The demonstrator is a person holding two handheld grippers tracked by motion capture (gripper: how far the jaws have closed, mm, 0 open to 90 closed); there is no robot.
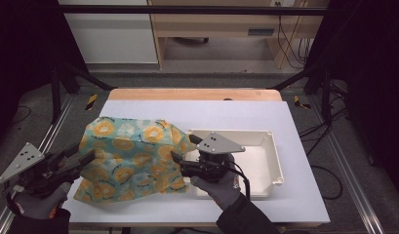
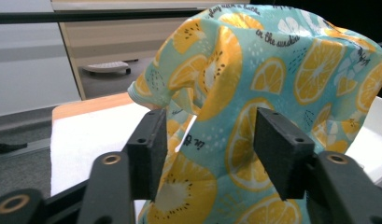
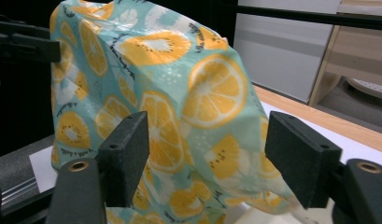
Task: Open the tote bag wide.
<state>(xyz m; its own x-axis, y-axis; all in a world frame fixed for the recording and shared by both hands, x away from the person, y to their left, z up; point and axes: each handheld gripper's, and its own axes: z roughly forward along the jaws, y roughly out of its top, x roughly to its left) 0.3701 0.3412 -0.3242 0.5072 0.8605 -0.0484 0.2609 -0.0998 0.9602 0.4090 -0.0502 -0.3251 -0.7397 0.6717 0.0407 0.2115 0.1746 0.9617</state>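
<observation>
A teal cloth (image 1: pixel 131 156) printed with orange slices lies humped over something hidden on the white table mat (image 1: pixel 236 117). My left gripper (image 1: pixel 81 153) is at the cloth's left edge, open, and its jaws point into the fabric. In the left gripper view the cloth (image 2: pixel 282 70) rises just beyond the open left gripper (image 2: pixel 207 135). My right gripper (image 1: pixel 185 148) is open at the cloth's right edge, over the left end of a white tray (image 1: pixel 277 161). The right gripper view shows the cloth (image 3: pixel 170 70) standing tall behind the open right gripper (image 3: pixel 207 140).
The shallow white tray sits to the right of the cloth with a bare floor. The mat has free room at the back and far right. A wooden table edge (image 1: pixel 192 94) runs along the back, with dark frame bars and cables beyond it.
</observation>
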